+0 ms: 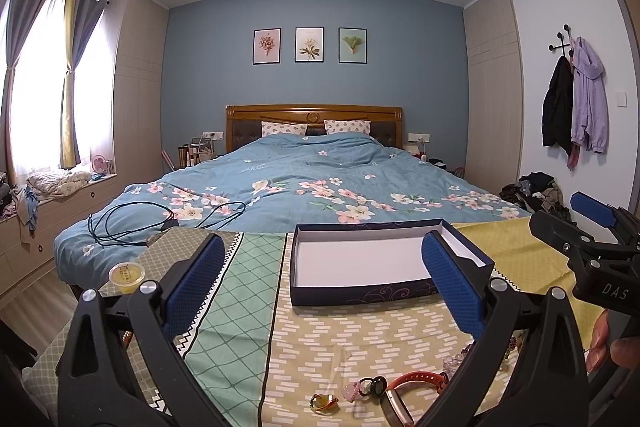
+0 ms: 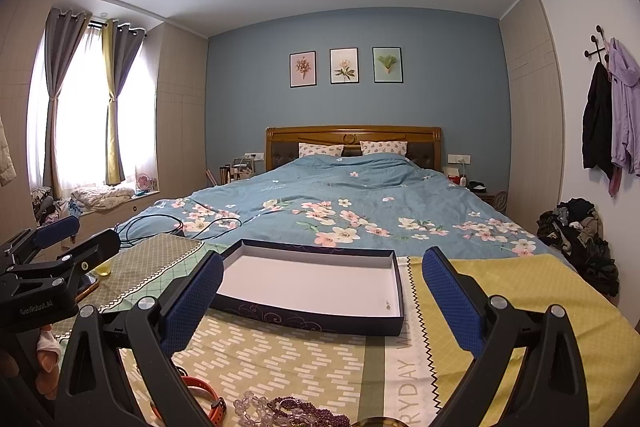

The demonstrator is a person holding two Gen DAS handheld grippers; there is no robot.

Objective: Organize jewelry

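Jewelry lies under my right gripper, box straight ahead, both grippers' jaws wide apart, holding nothing

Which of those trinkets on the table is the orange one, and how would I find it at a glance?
Start from the open dark-blue box on the patterned tablecloth at the foot of the bed, then come toward the near edge, where the jewelry lies. The orange watch strap curves there between a pink trinket and clear beads. It alone is a flat, bright orange band.
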